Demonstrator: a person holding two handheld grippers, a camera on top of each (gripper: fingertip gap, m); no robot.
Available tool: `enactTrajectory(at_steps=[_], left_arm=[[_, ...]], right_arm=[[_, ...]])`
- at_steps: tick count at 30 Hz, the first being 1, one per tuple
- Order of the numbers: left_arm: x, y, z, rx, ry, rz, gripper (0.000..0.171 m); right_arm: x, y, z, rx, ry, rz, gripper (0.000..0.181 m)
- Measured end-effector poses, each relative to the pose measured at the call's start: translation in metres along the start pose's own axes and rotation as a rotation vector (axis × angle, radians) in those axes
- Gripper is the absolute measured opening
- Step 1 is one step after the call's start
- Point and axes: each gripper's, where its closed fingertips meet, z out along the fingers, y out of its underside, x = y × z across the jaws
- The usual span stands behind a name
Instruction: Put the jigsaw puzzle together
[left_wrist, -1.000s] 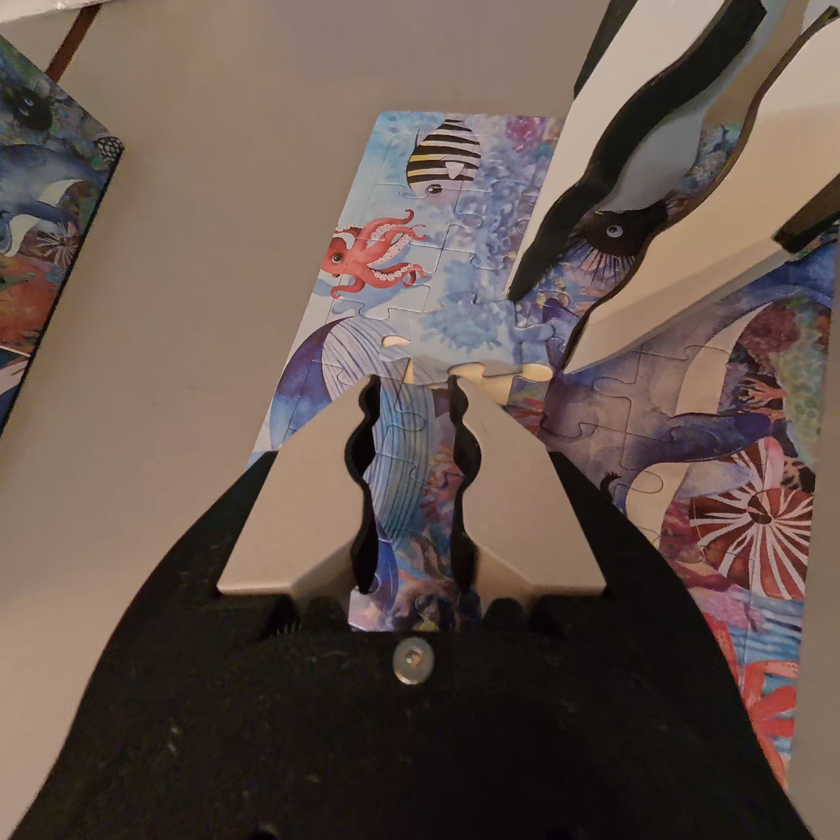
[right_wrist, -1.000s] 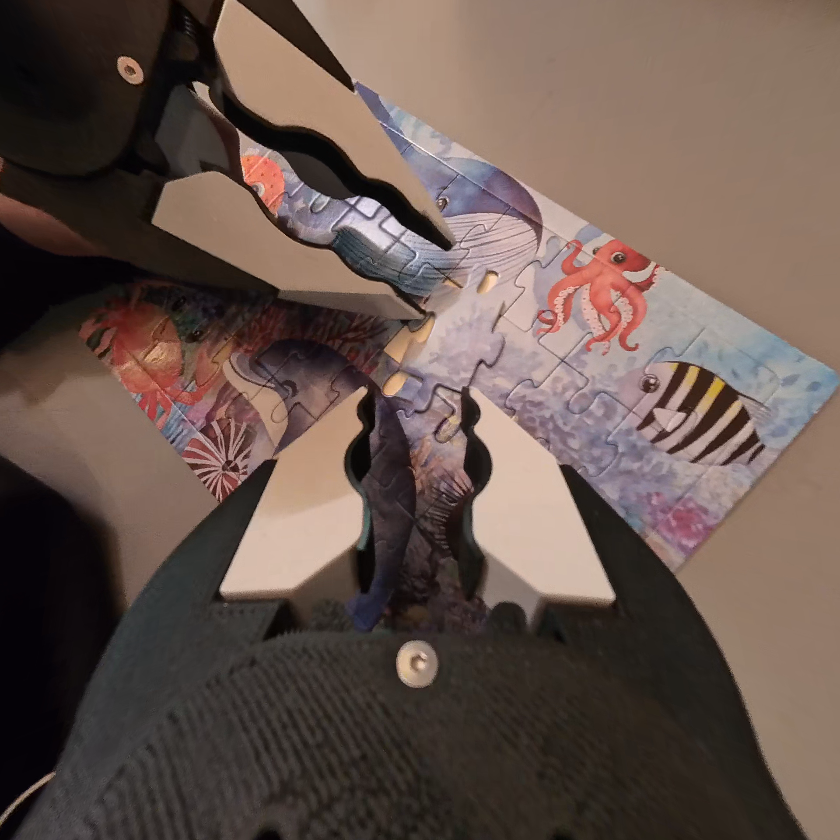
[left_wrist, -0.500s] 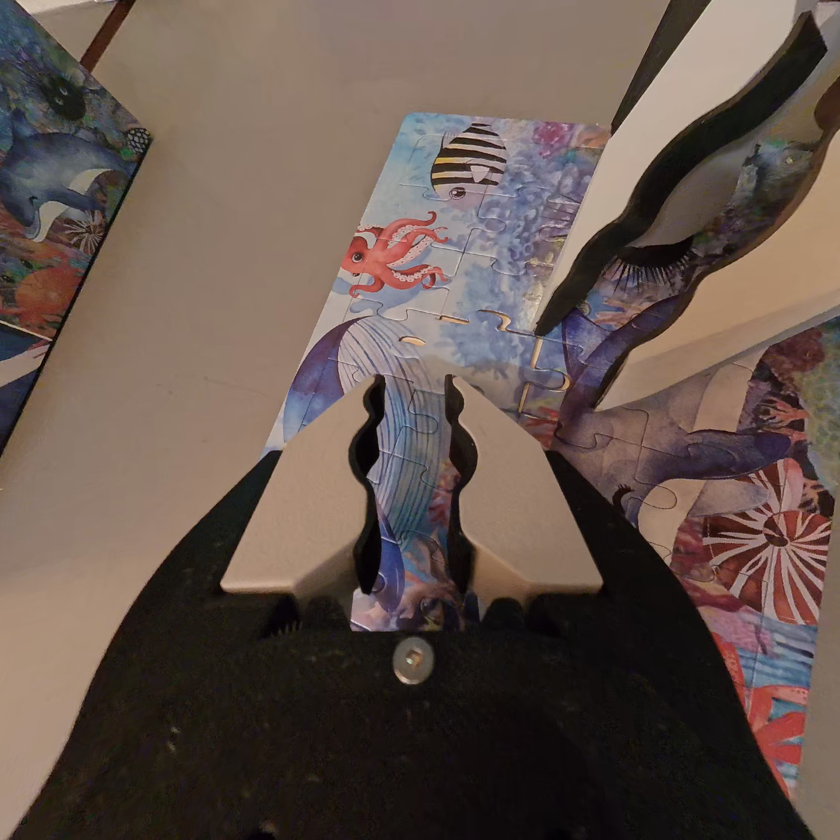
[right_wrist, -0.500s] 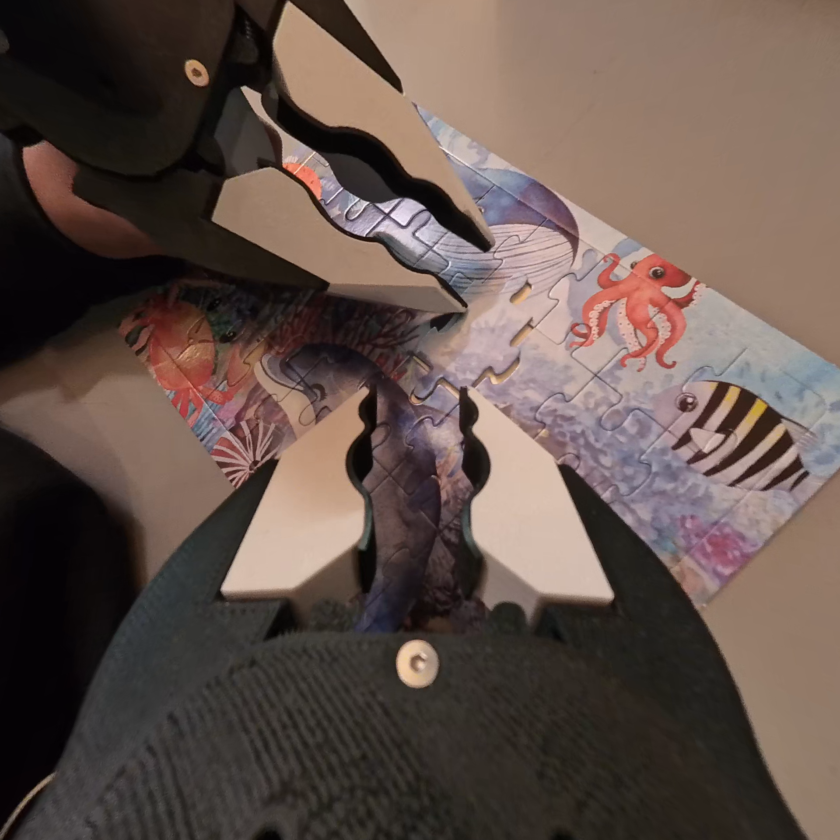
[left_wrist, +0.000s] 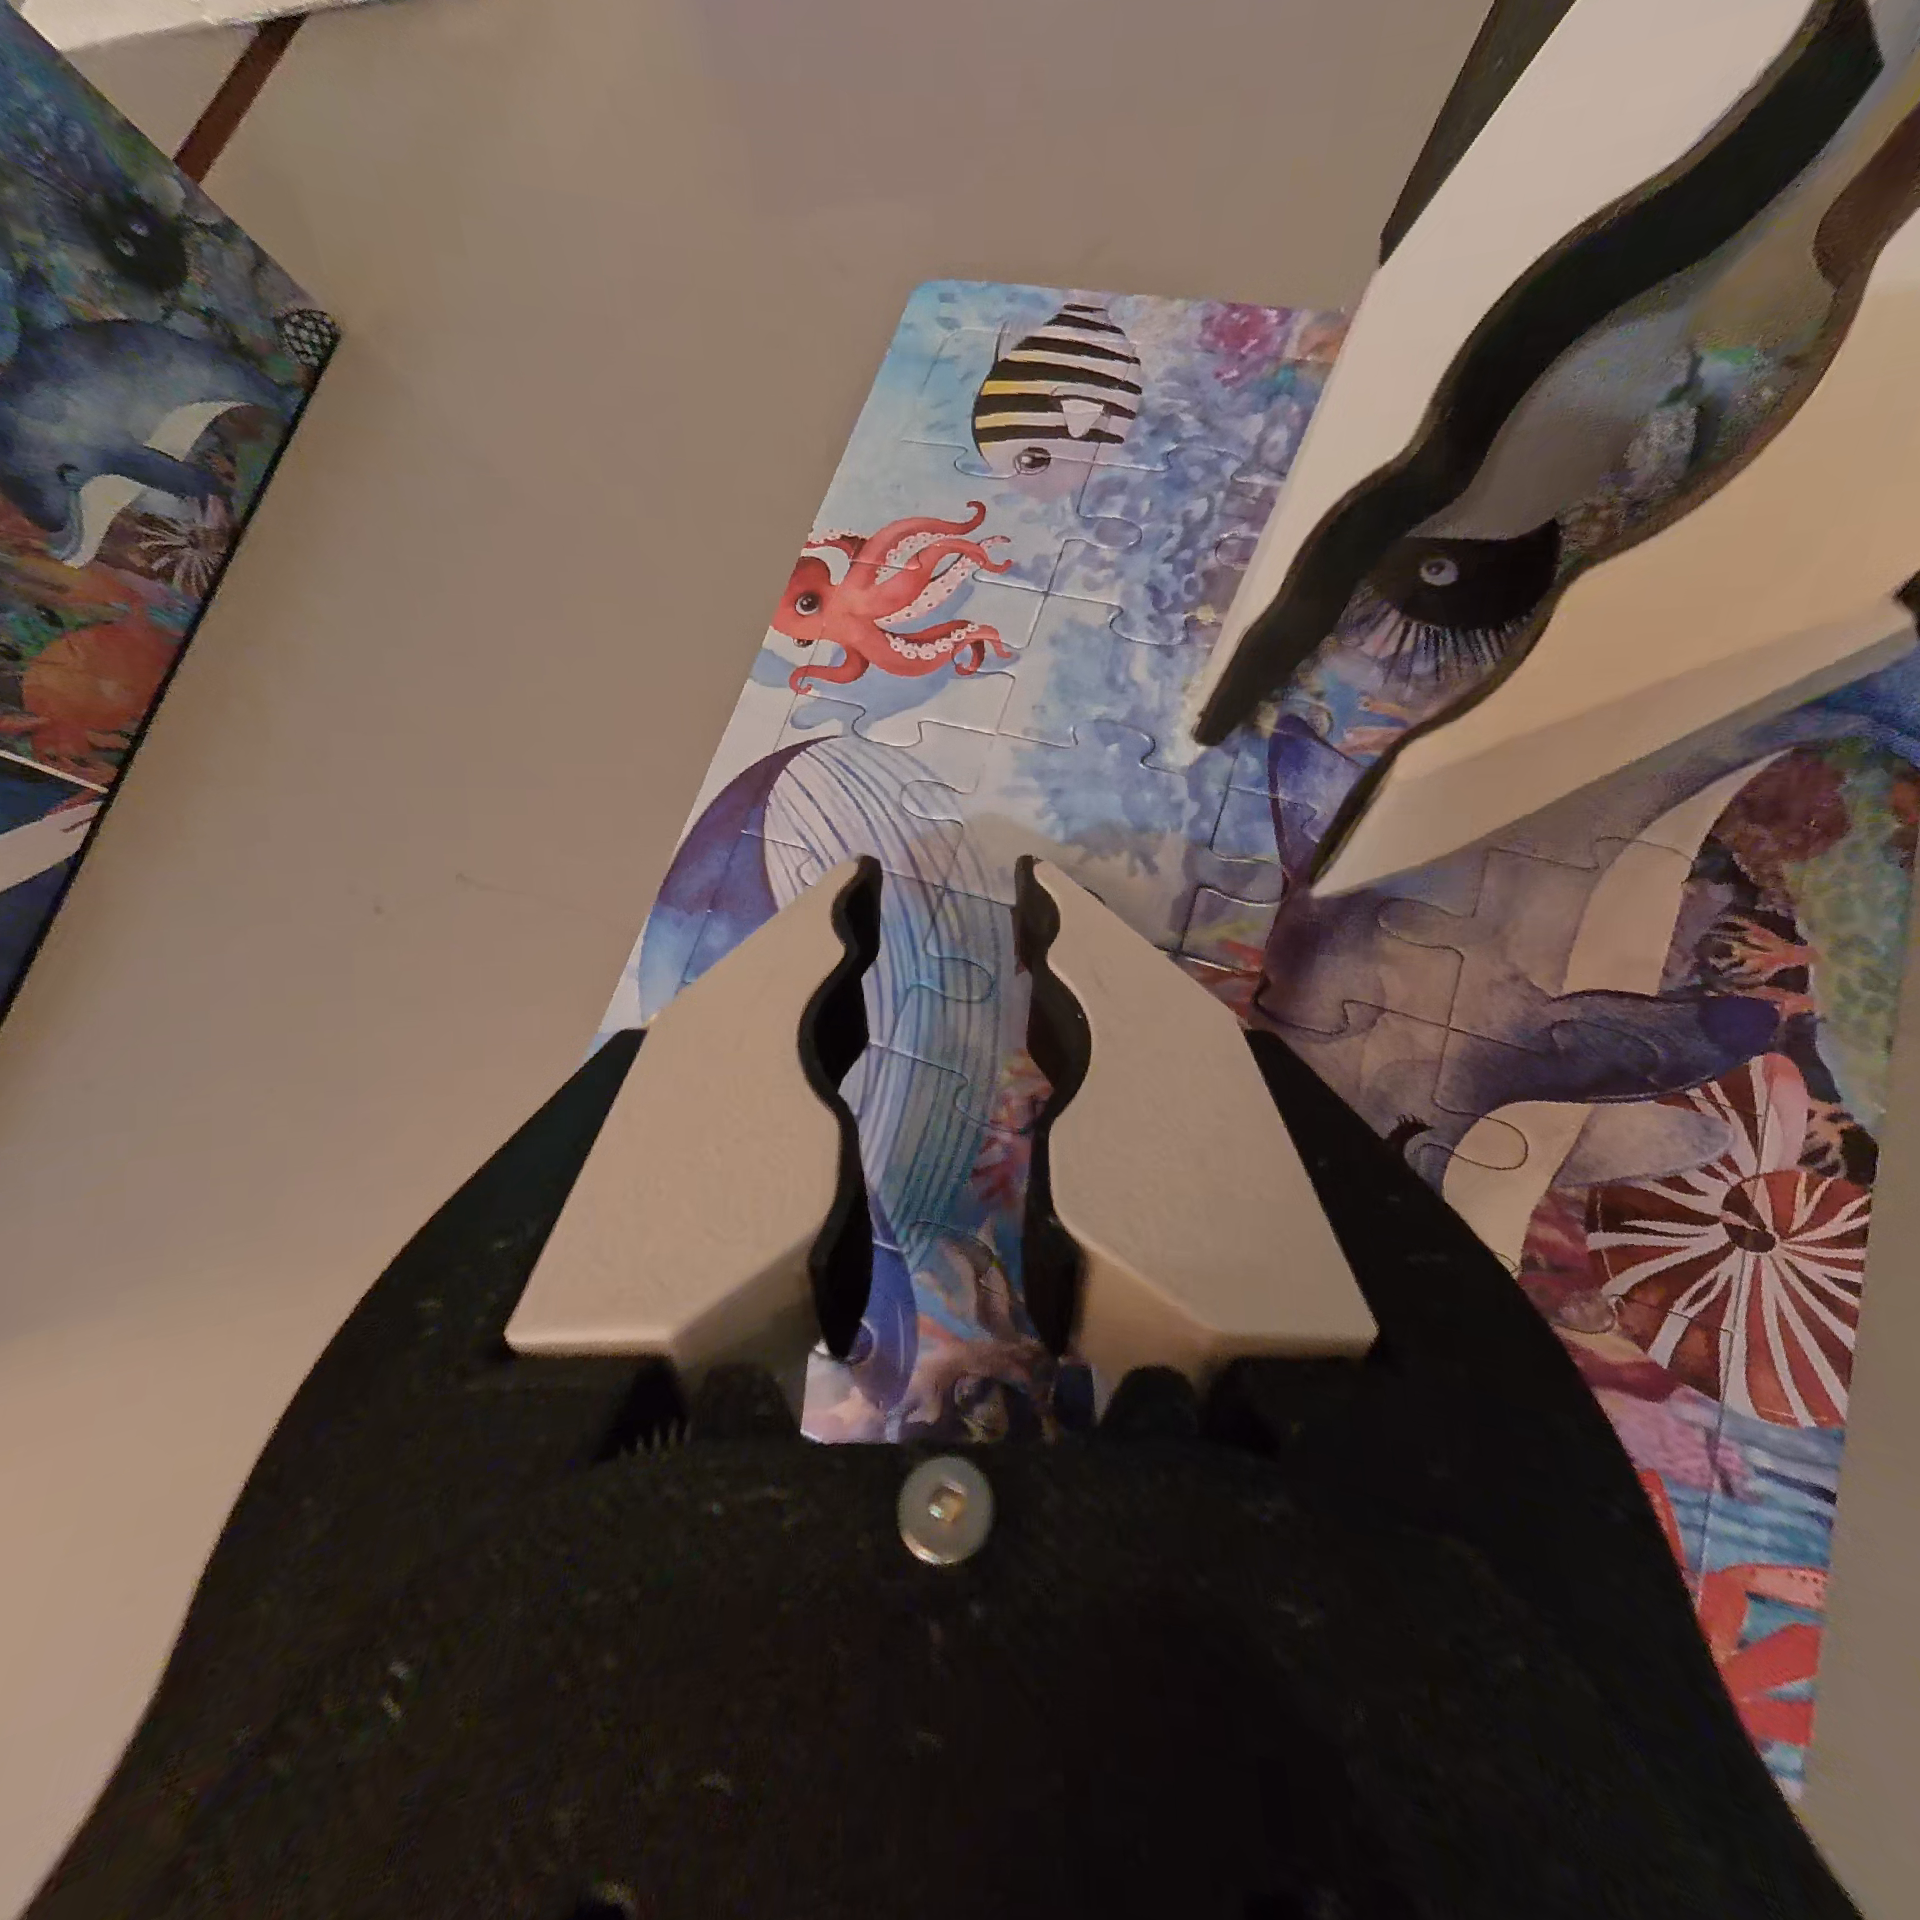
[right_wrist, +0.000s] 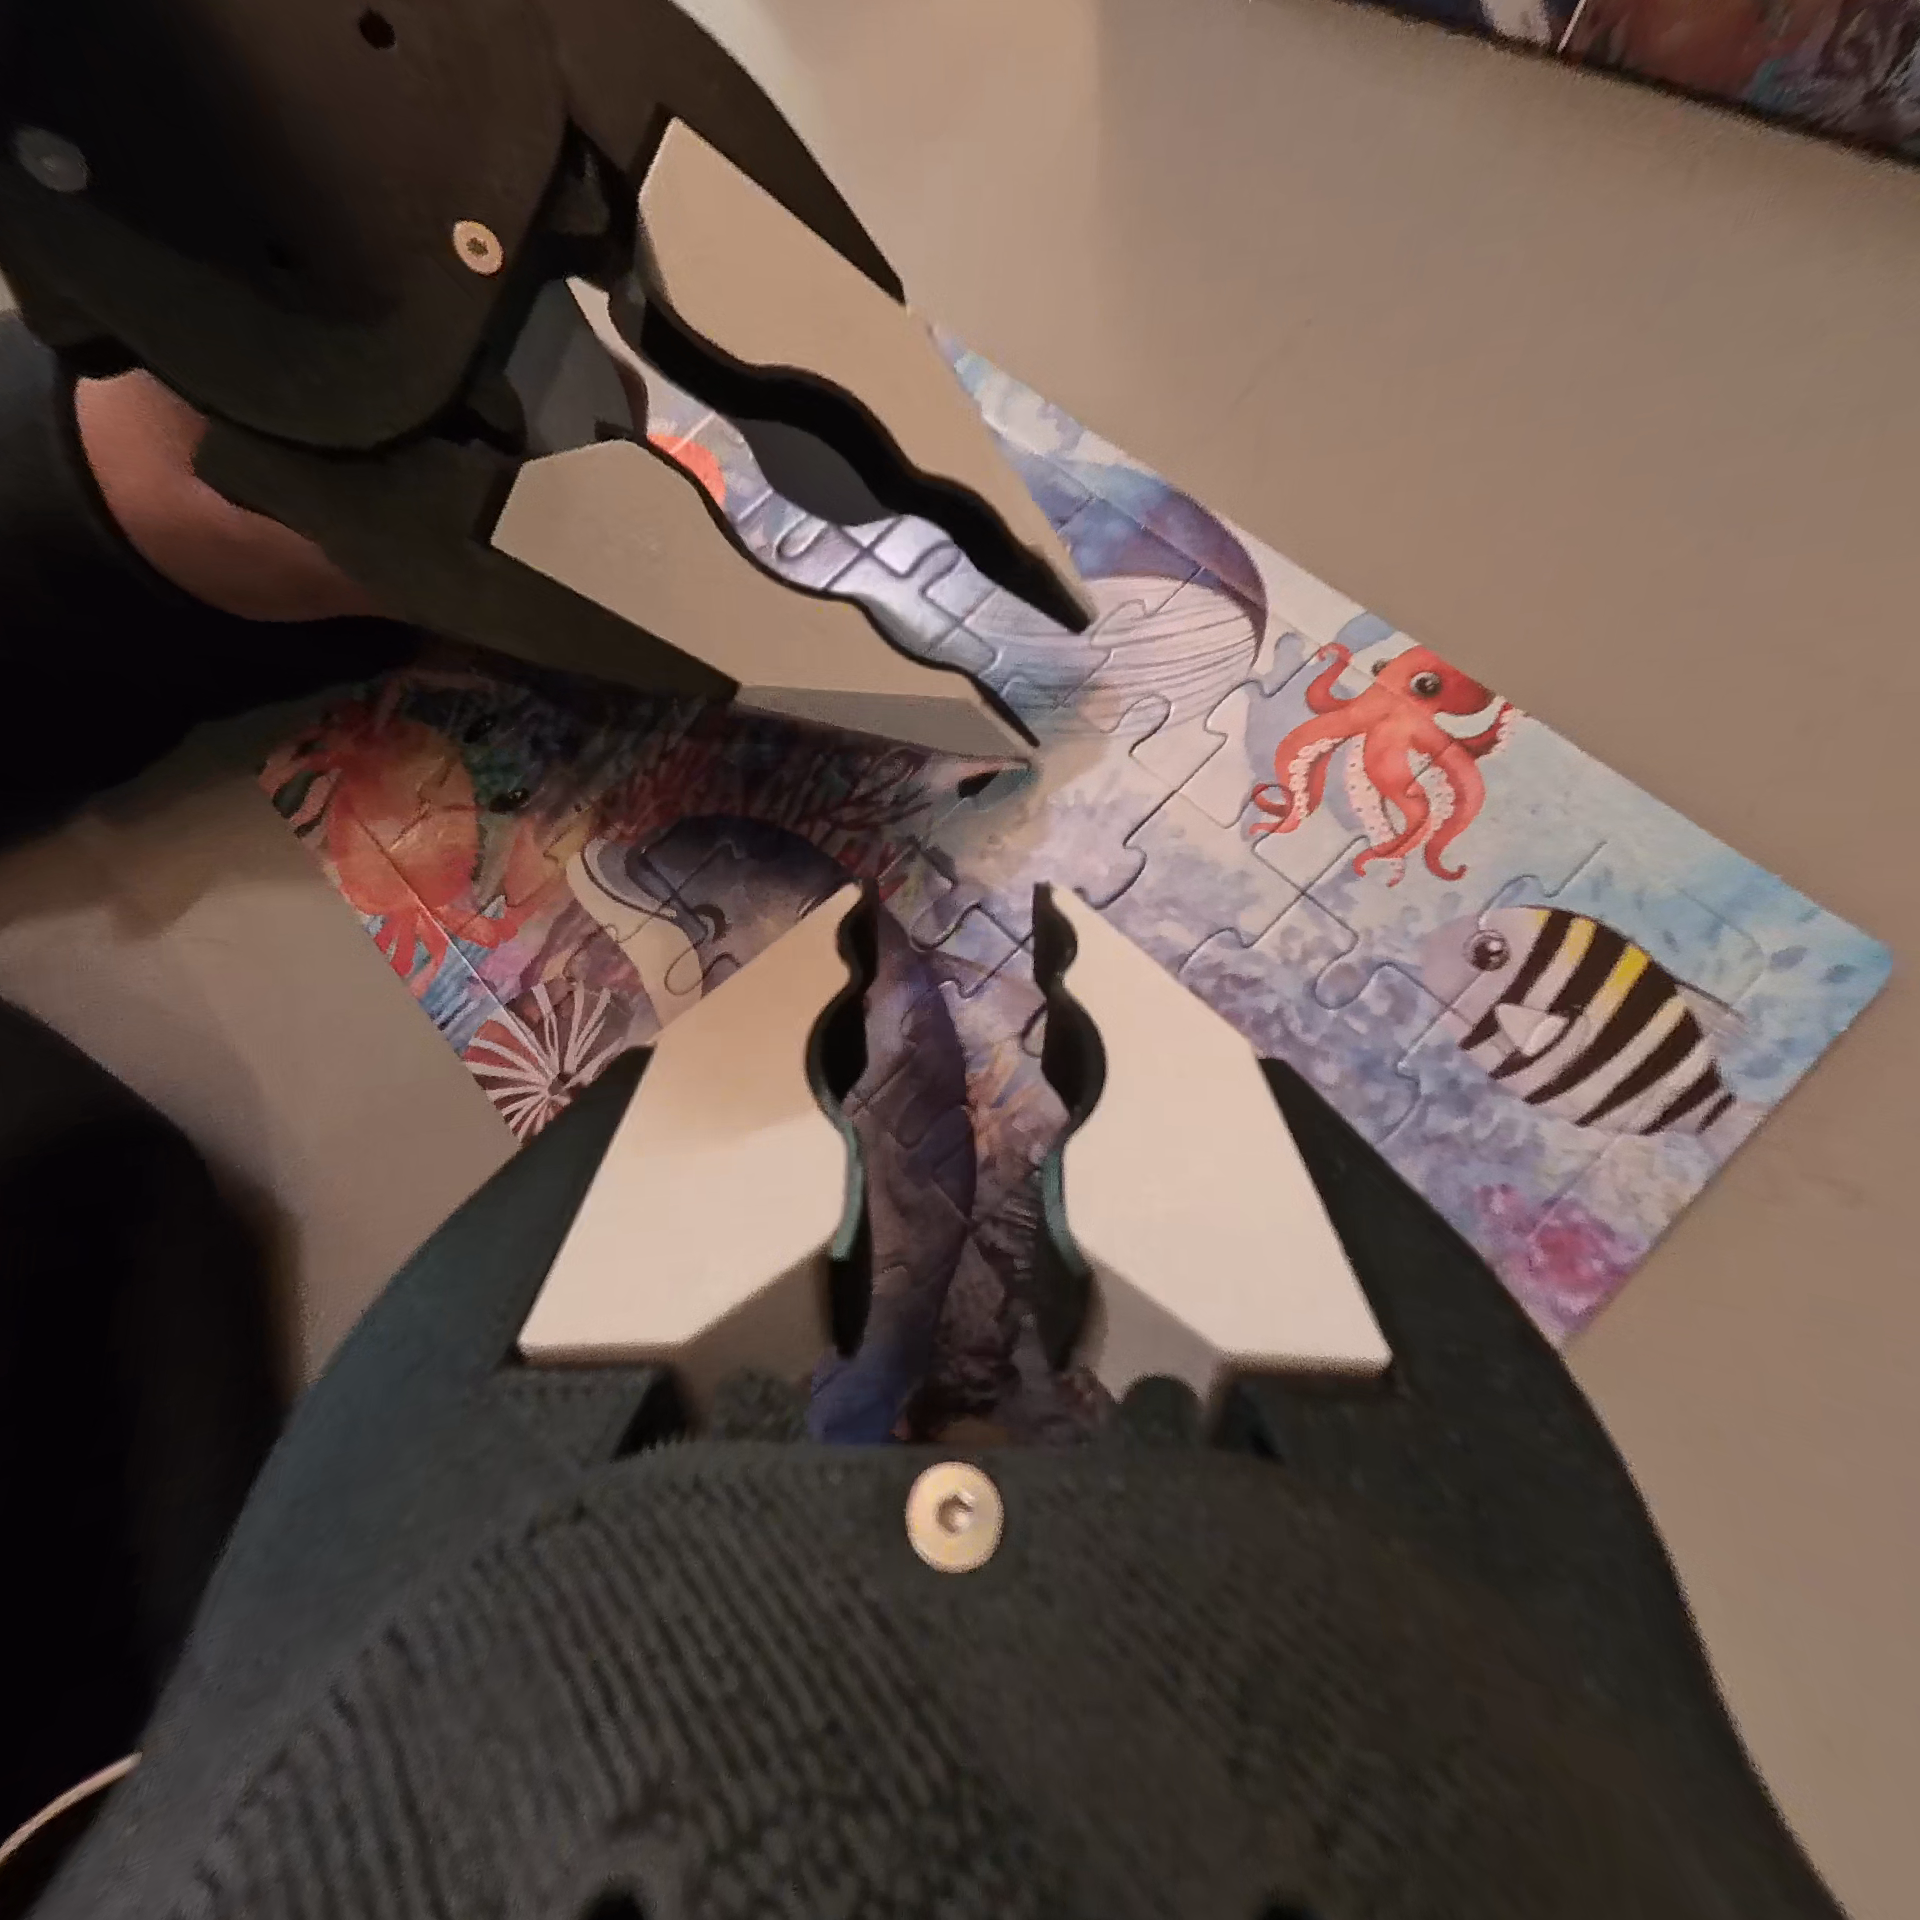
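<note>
The jigsaw puzzle (left_wrist: 1049, 665) lay flat on the beige table (left_wrist: 468, 727), its pieces joined. Both tongs hovered low over its middle, tips near each other. The left gripper (left_wrist: 943, 868) was slightly spread and pinched nothing; so was the right gripper (right_wrist: 948, 894). A picture box (left_wrist: 114, 436) sat well apart.

Jigsaw puzzle (left_wrist: 1091, 665): I see pale blue and purple watercolour sea.
Octopus (left_wrist: 883, 603), at 12 o'clock from my left gripper (left_wrist: 945, 873): coral red.
Fish (left_wrist: 1049, 400): black, white, yellow stripes.
Table (left_wrist: 520, 623): plain beige.
Gripper fingers (left_wrist: 727, 1122): cream, black-edged.
</note>
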Motion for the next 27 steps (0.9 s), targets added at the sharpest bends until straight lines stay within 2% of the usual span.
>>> enactTrajectory(at_steps=[7,11,15,18,23,27], left_arm=[[-0.01,-0.005,-0.007,0.06,0.01,-0.093,0.022],[-0.01,-0.006,-0.008,0.066,0.013,-0.099,0.02],[-0.013,-0.004,-0.009,0.065,0.002,-0.094,0.02],[-0.019,-0.004,-0.011,0.073,-0.01,-0.118,0.02],[-0.031,-0.005,-0.018,0.109,-0.034,-0.178,0.02],[-0.037,-0.007,-0.022,0.144,-0.024,-0.225,0.02]], right_arm=[[0.014,-0.016,-0.003,0.108,0.071,-0.062,0.015],[0.026,0.004,0.014,-0.017,0.136,-0.074,0.01],[0.027,-0.009,0.005,0.056,0.149,-0.065,0.008],[0.032,0.004,0.013,-0.007,0.148,-0.056,0.011],[0.034,-0.01,0.003,0.079,0.194,-0.115,0.006],[0.049,-0.003,0.002,0.065,0.262,-0.135,0.005]])
